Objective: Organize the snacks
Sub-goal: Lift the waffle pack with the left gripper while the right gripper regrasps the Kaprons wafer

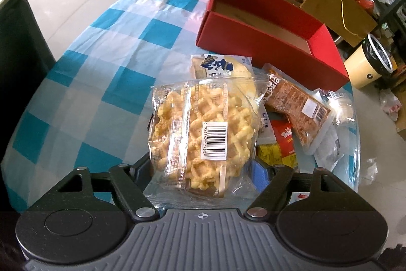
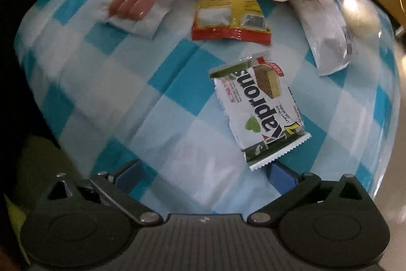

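between the fingers of the left gripper (image 1: 203,166), a waffle packet (image 1: 203,133) is being pinched, hanging above the snack pile near the surface's (image 1: 106,73) right edge. its long axis is running away from the gripper, barcode up, far end pointing toward the red box (image 1: 253,42) at the far right corner. it is probably wanting a level carry over the box wall. the right gripper (image 2: 203,174) is hovering spread, a wafer packet (image 2: 258,108) lying just ahead, slanted.
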Available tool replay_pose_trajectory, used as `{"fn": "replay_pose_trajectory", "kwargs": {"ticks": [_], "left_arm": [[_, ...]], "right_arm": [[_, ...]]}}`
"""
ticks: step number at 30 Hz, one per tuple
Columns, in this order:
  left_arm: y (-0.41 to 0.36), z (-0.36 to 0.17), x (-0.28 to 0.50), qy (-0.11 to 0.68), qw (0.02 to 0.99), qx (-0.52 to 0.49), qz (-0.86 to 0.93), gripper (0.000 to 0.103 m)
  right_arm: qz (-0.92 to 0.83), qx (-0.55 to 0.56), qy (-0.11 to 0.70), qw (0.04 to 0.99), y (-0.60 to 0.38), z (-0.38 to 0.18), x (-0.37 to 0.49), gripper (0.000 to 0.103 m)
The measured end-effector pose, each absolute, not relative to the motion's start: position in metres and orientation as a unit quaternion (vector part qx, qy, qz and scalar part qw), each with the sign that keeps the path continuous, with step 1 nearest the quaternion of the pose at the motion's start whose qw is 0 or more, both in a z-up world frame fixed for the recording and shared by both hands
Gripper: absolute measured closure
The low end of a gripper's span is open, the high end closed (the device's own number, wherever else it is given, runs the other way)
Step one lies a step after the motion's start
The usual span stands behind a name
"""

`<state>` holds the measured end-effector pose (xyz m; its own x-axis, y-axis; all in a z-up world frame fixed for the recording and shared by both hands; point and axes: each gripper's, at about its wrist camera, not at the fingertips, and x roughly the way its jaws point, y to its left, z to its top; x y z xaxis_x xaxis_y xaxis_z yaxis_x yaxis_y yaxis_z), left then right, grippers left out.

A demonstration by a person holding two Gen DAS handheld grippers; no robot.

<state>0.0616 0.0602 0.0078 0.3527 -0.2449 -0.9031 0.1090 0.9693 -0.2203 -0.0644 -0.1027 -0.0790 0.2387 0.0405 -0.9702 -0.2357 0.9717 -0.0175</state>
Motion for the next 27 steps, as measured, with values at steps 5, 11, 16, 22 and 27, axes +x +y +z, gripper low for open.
{"fn": "replay_pose_trajectory", "kwargs": {"ticks": [5,11,16,22,27], "left_arm": [[0.061,0.003,0.063,0.565,0.817,-0.057,-0.101,0.021],[0.053,0.001,0.062,0.563,0.818,-0.040,-0.109,0.021],[0.044,-0.003,0.063,0.569,0.814,-0.030,-0.113,0.020],[0.036,-0.011,0.059,0.574,0.812,-0.001,-0.108,0.020],[0.029,-0.011,0.050,0.571,0.814,0.026,-0.108,0.020]], "right_arm": [[0.107,-0.076,0.574,0.808,-0.125,-0.051,-0.055,0.018],[0.128,-0.131,0.583,0.791,-0.140,-0.044,-0.035,0.022],[0.154,-0.162,0.593,0.773,-0.138,-0.063,-0.014,0.022],[0.155,-0.126,0.593,0.780,-0.135,-0.073,-0.003,0.026],[0.129,-0.096,0.593,0.789,-0.140,-0.067,-0.018,0.044]]}}
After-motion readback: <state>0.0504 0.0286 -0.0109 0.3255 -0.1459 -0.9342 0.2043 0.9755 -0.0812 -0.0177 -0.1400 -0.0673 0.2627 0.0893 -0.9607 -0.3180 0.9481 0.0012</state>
